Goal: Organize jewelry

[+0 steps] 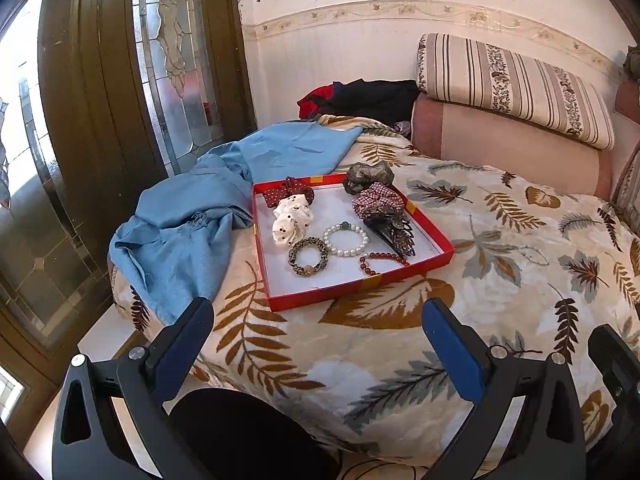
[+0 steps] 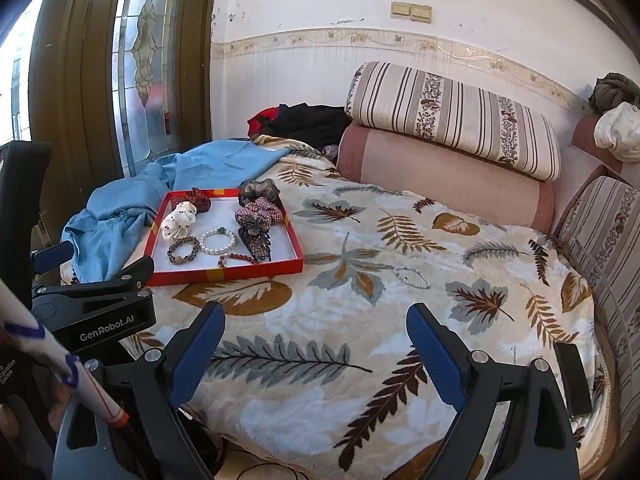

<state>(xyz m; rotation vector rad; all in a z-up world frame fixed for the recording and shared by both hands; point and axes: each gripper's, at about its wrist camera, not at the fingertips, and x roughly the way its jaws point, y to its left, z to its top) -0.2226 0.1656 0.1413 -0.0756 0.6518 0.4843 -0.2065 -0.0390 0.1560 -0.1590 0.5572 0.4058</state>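
Nearby, blue cloth (image 1: 192,220) touching red tray (image 1: 360,286)

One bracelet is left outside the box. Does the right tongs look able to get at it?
Probably yes: the pearl bracelet lies alone on the blanket, right of the red box, and the open right tongs face it with nothing between.

Red shallow tray (image 2: 256,271) sat flat on the leaf-print blanket, holding scrunchies, white pearl bracelet (image 2: 218,241), gold-brown bracelet (image 2: 183,250), red bead bracelet (image 2: 236,260), dark hair claw (image 2: 256,242). One pale bead bracelet (image 2: 412,277) lay outside, right of tray.
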